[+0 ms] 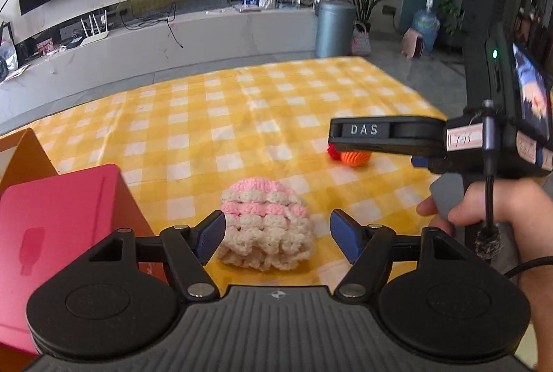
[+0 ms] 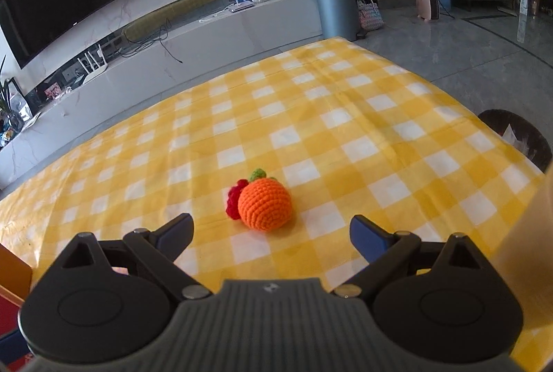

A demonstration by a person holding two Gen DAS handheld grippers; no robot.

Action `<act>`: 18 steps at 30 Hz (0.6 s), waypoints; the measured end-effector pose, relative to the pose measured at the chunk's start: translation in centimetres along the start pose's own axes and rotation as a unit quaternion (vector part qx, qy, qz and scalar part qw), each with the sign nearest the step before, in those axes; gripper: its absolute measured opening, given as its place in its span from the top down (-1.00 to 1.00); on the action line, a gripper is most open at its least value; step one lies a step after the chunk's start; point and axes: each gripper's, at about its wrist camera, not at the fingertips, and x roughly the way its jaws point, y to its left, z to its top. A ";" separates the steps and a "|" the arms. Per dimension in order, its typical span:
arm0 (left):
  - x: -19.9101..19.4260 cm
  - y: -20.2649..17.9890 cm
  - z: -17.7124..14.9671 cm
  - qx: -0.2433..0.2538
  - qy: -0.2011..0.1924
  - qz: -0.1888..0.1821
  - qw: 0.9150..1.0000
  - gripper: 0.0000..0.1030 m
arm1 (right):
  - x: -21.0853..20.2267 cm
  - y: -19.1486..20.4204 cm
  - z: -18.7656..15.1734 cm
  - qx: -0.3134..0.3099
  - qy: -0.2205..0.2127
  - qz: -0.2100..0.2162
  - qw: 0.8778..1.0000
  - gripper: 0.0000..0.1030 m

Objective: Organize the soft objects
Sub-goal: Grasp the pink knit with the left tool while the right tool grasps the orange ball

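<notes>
From the left wrist, our left tool (image 1: 276, 235) stands open around the near part of the pink-and-cream crochet piece (image 1: 266, 227), which lies on the bench (image 1: 214, 116); the left pad (image 1: 211, 239) looks to be at its edge, the right pad well clear. If we close this far back, we judge the pads could catch only the loose frills and the piece would sag or slip out. The red box (image 1: 58, 216) sits close on the left (its opening is cut off, so we cannot tell where things go). The right tool partly covers the orange ball (image 1: 356, 158).

From the right wrist, our right tool (image 2: 271, 235) is open and empty, the orange ball (image 2: 265, 206) just beyond its tips, untouched. A one-sided nudge could roll it away. The red crochet bit (image 2: 233, 204) behind is half hidden; whether it is attached we cannot tell.
</notes>
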 end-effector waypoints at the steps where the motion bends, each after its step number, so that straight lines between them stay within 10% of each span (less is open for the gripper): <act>1: 0.6 -0.2 0.1 0.005 0.008 0.005 1.000 -0.59 | 0.6 0.1 0.0 -0.009 0.000 0.002 1.000 -0.85; 18: 6.2 -2.7 0.1 0.057 0.024 0.075 0.995 -0.95 | 4.8 0.8 0.1 -0.060 0.006 -0.024 0.998 -0.62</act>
